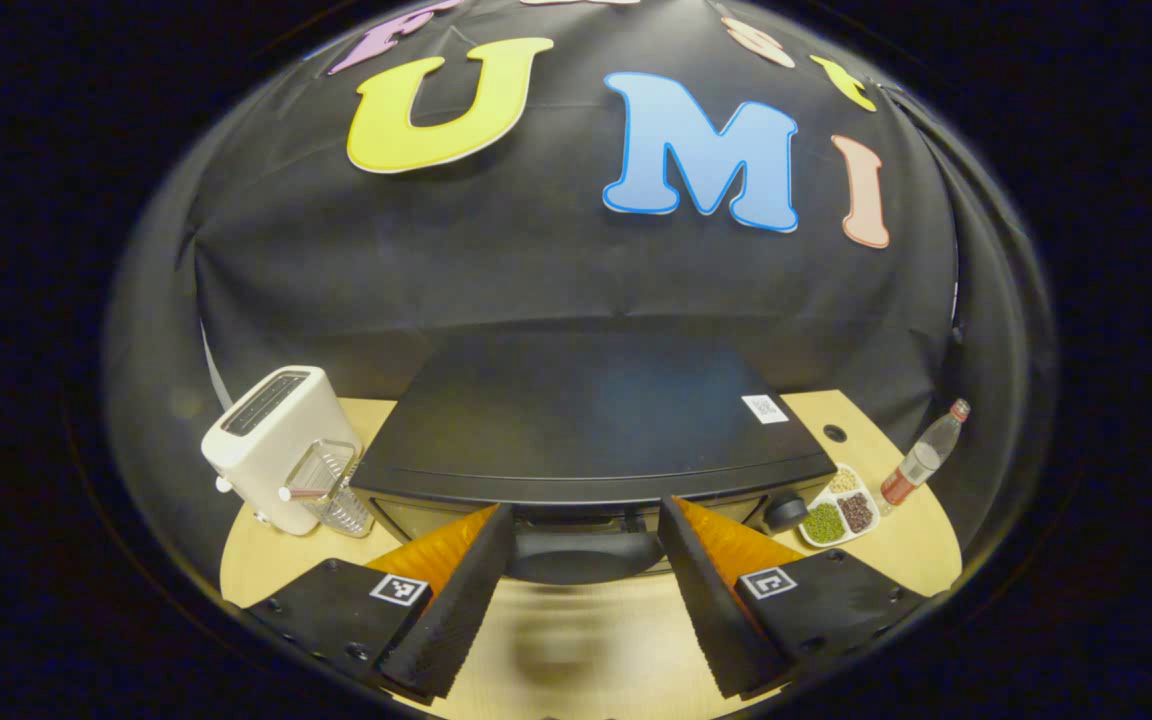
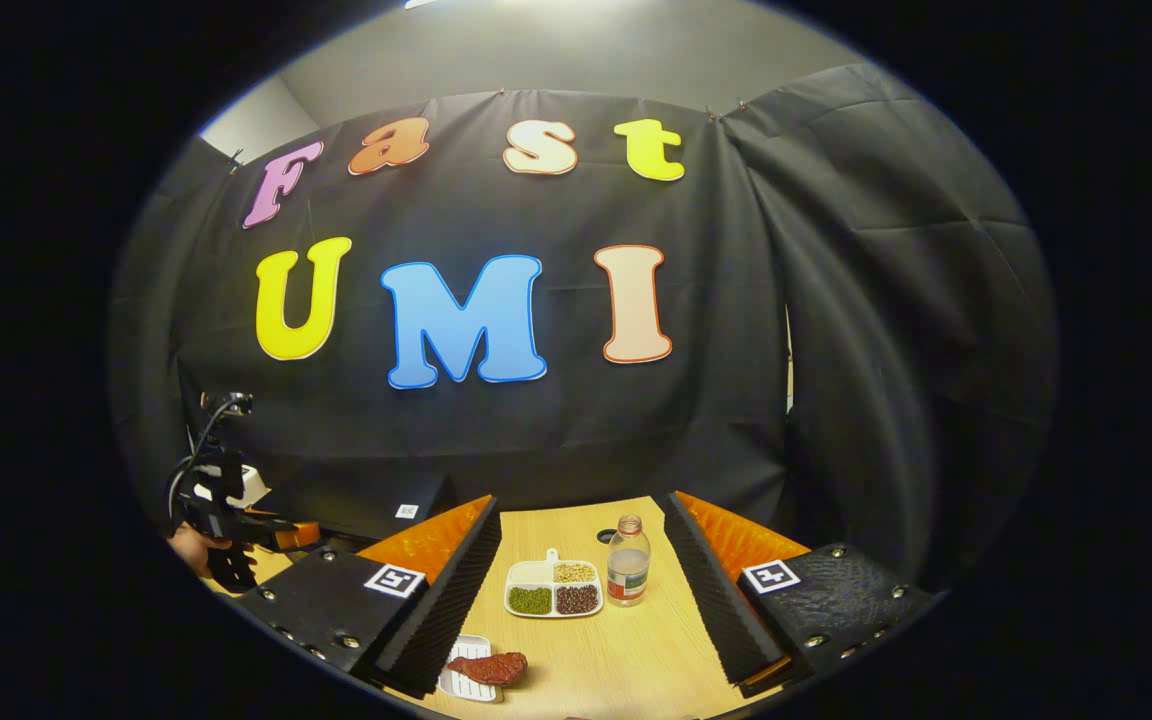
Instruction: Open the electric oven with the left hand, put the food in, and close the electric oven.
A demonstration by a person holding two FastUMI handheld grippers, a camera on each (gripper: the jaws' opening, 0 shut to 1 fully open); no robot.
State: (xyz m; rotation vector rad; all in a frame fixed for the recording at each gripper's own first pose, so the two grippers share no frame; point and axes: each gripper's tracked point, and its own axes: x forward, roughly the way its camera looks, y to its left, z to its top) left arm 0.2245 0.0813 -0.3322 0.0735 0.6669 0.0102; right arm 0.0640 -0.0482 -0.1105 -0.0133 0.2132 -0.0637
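The black electric oven (image 1: pixel 591 430) stands in the middle of the wooden table (image 1: pixel 576 640) in the left gripper view. Its dark door handle (image 1: pixel 581 555) lies right between my left gripper's fingers. My left gripper (image 1: pixel 581 600) is open, with the fingers spread on either side of the handle and not pressing on it. In the right gripper view, a reddish piece of food (image 2: pixel 488 667) lies on a small white plate (image 2: pixel 464 682) near the front edge. My right gripper (image 2: pixel 581 610) hangs open above the table with nothing between its fingers. At far left I see the other gripper (image 2: pixel 226 535), held by a hand.
A white toaster (image 1: pixel 271 445) with a clear rack (image 1: pixel 331 485) stands left of the oven. Right of the oven lie a divided dish of beans (image 1: pixel 841 515), also seen as the bean dish (image 2: pixel 553 588), and a bottle (image 1: pixel 921 462), the same bottle (image 2: pixel 627 575).
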